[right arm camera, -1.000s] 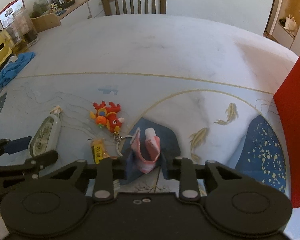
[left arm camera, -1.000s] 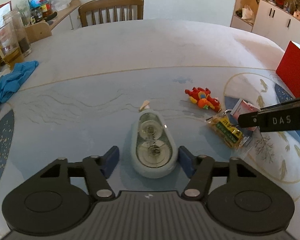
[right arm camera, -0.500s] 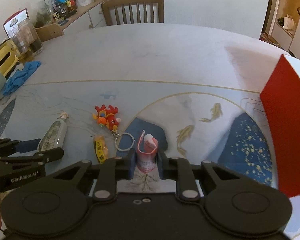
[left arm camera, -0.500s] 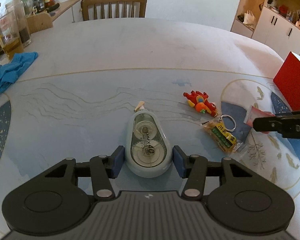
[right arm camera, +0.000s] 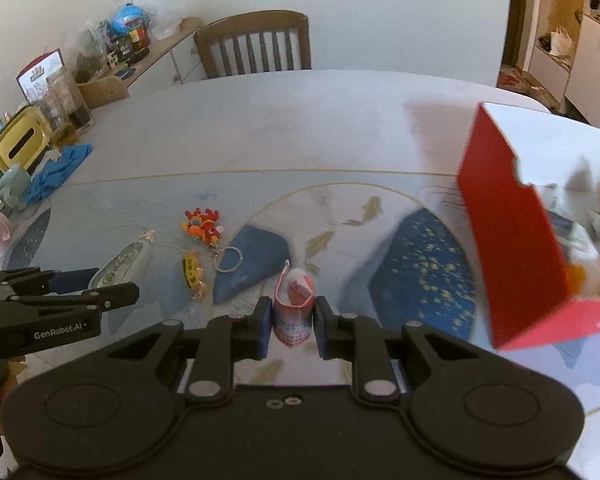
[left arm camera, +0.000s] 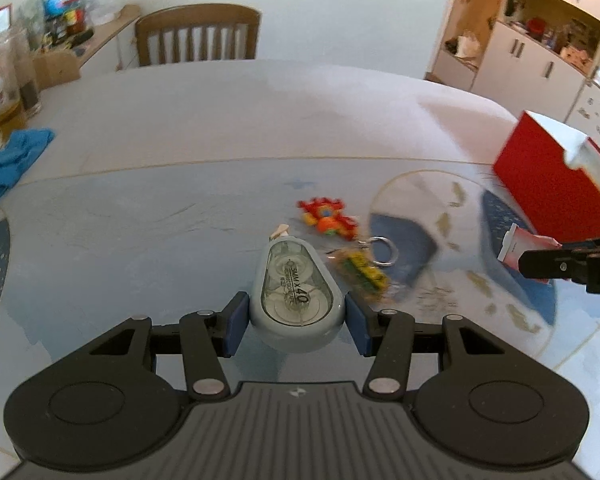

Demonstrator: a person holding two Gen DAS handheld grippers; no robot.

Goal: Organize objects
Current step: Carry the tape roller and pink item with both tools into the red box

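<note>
Glossy table [left arm camera: 228, 128]; clear plastic tape dispenser [left arm camera: 296, 300]; wood chair [left arm camera: 198, 36].

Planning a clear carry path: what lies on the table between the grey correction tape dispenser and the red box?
In the left wrist view, between the grey correction tape dispenser and red box: a red-orange toy keychain and a small yellow packet.

Wooden chair [left arm camera: 198, 36] against a white wall [left arm camera: 340, 8], white cupboards [left arm camera: 540, 56] at the right.
</note>
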